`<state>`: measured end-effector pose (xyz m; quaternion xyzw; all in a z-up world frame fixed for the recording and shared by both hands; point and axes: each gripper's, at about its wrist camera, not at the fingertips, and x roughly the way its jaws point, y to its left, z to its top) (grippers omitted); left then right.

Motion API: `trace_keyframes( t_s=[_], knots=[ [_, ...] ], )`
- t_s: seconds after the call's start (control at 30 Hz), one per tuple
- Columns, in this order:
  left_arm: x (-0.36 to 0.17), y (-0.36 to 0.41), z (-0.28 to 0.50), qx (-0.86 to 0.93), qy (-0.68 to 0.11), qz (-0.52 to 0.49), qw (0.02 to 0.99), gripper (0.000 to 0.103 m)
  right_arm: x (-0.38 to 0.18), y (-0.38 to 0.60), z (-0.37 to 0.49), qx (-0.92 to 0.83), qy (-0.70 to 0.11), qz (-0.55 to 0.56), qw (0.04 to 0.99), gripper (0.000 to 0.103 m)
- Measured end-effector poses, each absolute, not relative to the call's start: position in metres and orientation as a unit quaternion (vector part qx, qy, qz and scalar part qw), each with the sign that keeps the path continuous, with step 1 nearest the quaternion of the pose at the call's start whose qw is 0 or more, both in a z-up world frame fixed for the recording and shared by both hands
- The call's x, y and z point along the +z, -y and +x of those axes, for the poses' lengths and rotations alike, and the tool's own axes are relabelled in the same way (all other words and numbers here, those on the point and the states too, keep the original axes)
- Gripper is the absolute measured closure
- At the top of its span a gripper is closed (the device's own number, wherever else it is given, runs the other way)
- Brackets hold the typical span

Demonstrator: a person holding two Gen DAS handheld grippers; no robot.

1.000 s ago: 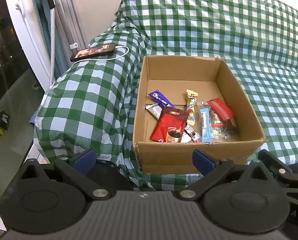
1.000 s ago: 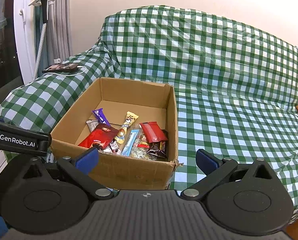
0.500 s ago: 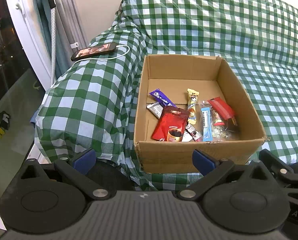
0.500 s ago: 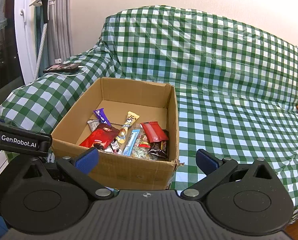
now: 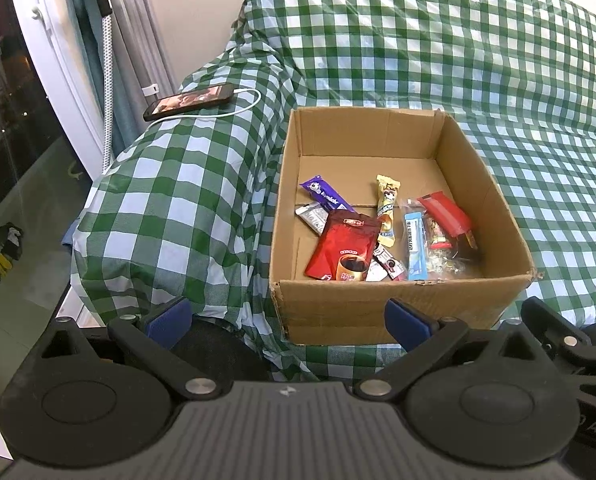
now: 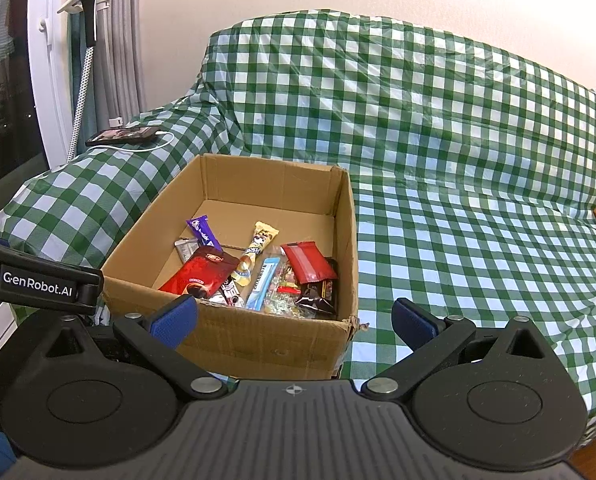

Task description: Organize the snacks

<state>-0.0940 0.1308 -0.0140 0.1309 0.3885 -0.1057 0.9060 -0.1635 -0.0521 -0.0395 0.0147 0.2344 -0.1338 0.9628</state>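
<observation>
Left wrist view, left gripper spread empty, right gripper likewise, seemingly short of box.

The cardboard box is viewed from near and above by both wrist cameras, facing the checked sofa; box and phone are shared.

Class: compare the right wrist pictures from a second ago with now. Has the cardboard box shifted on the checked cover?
No. The cardboard box keeps its place against the checks of the cover and the phone behind it.
</observation>
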Motion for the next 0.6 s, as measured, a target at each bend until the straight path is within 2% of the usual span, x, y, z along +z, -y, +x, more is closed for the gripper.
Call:
trace_keyframes(
  t_s=[0.6],
  knots=[
    [-0.0163, -0.1348, -0.0936, -0.105, -0.39, 0.132, 0.905, 0.0, -0.0393, 0.0526, -0.164, -0.134, -0.235, 0.016, 0.963, 0.0]
  ],
)
